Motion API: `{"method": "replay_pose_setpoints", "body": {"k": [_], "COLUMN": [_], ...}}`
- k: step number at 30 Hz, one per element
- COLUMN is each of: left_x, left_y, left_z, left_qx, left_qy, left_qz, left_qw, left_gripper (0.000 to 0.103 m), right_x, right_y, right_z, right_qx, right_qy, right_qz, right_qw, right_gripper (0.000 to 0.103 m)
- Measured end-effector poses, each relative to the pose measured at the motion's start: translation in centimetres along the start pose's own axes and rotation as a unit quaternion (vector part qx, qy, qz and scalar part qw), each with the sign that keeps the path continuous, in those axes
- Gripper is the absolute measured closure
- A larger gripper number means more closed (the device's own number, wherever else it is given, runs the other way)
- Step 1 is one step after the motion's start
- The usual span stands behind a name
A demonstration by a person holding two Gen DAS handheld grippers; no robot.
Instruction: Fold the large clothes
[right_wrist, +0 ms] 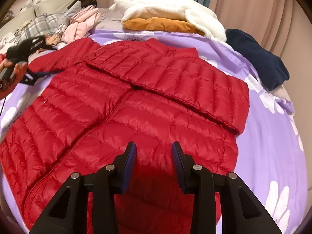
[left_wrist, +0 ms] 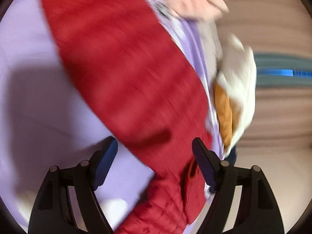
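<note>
A red quilted down jacket (right_wrist: 120,105) lies flat, front up, on a purple flowered bedsheet (right_wrist: 273,136). Its right sleeve (right_wrist: 175,81) is folded across the chest. Its left sleeve (left_wrist: 124,74) stretches out diagonally in the blurred left wrist view. My left gripper (left_wrist: 155,146) is open, its jaws spread either side of the sleeve's cuff end, above it. It also shows in the right wrist view (right_wrist: 29,44), held in a hand at the far left. My right gripper (right_wrist: 154,148) is open and empty, hovering over the jacket's lower hem.
A white fleece (right_wrist: 171,7) on an orange garment (right_wrist: 158,24) sits at the bed's far side. A navy garment (right_wrist: 257,56) lies at the right. Pink clothes (right_wrist: 81,25) and a plaid blanket (right_wrist: 44,23) lie at the far left. Curtains (right_wrist: 253,3) hang behind.
</note>
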State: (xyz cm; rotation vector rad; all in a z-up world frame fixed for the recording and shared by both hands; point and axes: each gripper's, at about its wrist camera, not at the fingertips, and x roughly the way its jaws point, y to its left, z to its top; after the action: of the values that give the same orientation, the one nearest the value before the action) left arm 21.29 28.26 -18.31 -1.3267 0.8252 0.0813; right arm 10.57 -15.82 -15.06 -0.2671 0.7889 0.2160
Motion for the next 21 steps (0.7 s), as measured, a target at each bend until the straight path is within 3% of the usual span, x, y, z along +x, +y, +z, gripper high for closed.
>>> {"method": "replay_pose_setpoints", "body": {"k": [4,11,13,14,15,17,21], "left_x": [-1.3,-2.9,-3.9,-4.0,-4.0,-3.8,-4.2], "left_y": [3.1,3.7,3.6,3.3,2.9,2.8,2.7], "left_z": [3.1,6.5,7.4,7.5,7.7,7.8,8.0], "left_qx": [-0.077,-0.107,-0.089,-0.076,-0.063,-0.046,-0.031], "left_qy": [-0.03,-0.085,-0.105,-0.11,-0.111,-0.107,-0.118], "left_qz": [-0.058,-0.055,-0.025,-0.009,0.005,0.026,0.043], "left_qw": [0.9949,0.9891,0.9902,0.991,0.9918,0.9929,0.9916], "left_gripper": [0.024,0.026,0.034,0.044,0.064,0.092,0.092], "right_x": [0.1,0.4,0.4,0.4,0.4,0.3,0.1], "right_y": [-0.1,0.6,0.6,0.6,0.6,0.5,0.3], "right_z": [0.2,0.3,0.3,0.3,0.3,0.3,0.2], "right_qx": [-0.002,-0.015,-0.017,-0.018,-0.018,-0.016,-0.011], "right_qy": [0.004,0.01,0.013,0.014,0.015,0.015,0.016], "right_qz": [-0.007,-0.013,-0.014,-0.015,-0.017,-0.02,-0.023], "right_qw": [1.0,1.0,1.0,1.0,1.0,1.0,1.0], "right_gripper": [0.066,0.066,0.066,0.066,0.066,0.066,0.066]}}
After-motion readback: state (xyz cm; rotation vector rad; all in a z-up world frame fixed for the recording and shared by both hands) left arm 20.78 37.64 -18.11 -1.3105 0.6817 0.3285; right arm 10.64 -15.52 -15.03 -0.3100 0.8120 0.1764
